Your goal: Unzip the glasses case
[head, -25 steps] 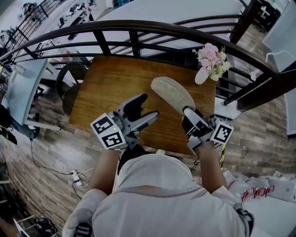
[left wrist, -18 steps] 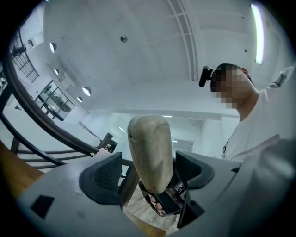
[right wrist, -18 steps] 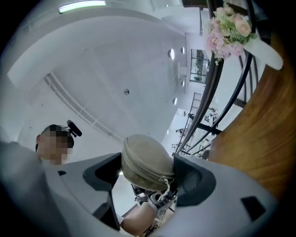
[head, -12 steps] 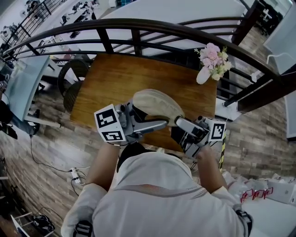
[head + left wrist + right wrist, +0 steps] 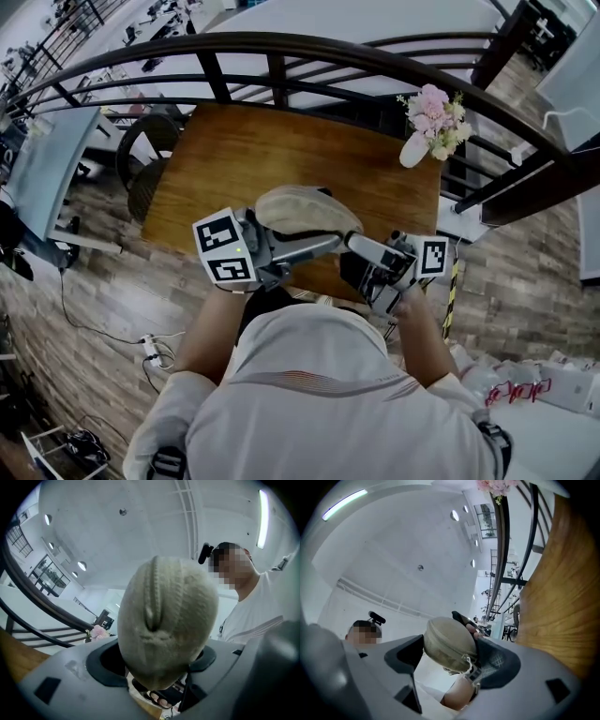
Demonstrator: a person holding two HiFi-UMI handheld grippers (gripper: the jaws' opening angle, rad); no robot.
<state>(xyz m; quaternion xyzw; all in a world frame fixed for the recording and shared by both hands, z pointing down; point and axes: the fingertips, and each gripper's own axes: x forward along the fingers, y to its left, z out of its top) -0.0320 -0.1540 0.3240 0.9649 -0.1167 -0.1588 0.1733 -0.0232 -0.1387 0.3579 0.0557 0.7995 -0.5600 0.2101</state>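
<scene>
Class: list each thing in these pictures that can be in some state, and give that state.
glasses case, held up off the table, zip closed
left gripper, jaws closed on one end of the case
right gripper, jaws closed on the other end
vase of flowers, on the table's far right corner

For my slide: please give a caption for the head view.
The glasses case held between left gripper and right gripper above the wooden table.

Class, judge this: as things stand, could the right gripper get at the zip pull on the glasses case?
Probably not yet. The right gripper is itself clamped on one end of the glasses case, with the zip pull dangling beside its jaw. The left gripper grips the other end.
</scene>
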